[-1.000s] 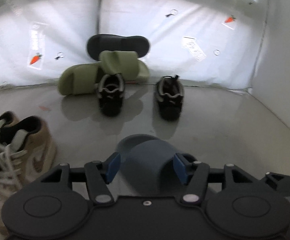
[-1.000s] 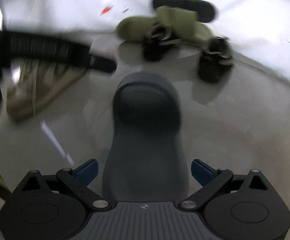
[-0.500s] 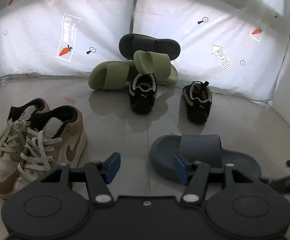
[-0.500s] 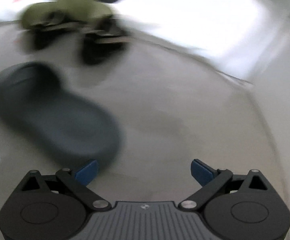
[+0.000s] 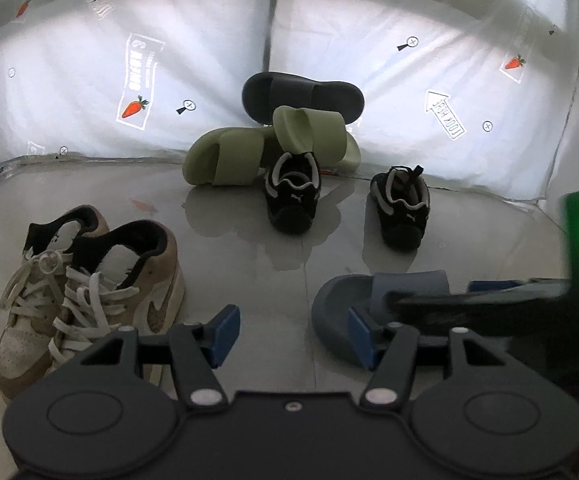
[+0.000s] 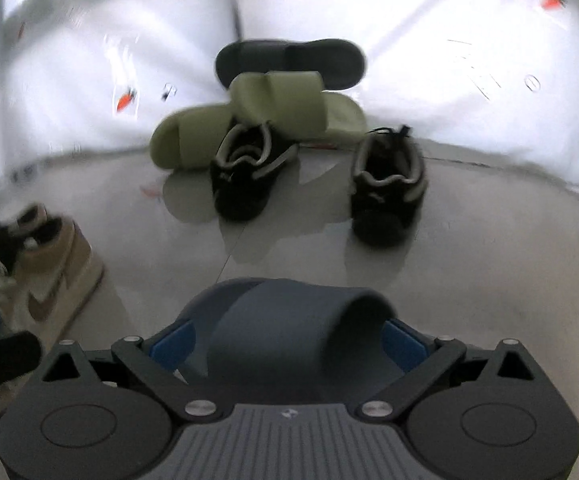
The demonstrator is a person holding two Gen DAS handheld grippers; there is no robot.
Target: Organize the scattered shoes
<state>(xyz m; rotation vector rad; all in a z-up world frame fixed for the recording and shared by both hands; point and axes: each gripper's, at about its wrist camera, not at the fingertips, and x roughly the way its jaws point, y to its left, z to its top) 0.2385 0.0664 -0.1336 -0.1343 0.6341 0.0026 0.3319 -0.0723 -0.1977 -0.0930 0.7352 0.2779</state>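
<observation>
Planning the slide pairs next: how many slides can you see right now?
4. Grey-blue slide lies between the right gripper fingers; two olive slides are piled by the back curtain; a black slide leans behind them. Others may be hidden.

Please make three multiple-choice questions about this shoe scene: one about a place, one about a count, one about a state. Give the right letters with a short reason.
1. Where does the black slide rest?
A. against the white backdrop, behind the green slides
B. beside the tan sneakers
C. between the left gripper's fingers

2. How many green slides are there?
A. one
B. two
C. four

3. What is between the fingers of the right gripper?
A. nothing
B. a black sneaker
C. the grey slide

Answers:
1. A, it leans on the backdrop above the green pair.
2. B, one lies flat and the other is tilted over it.
3. C, the blue pads stand on both sides of its strap; the left gripper is open on bare floor.
</observation>
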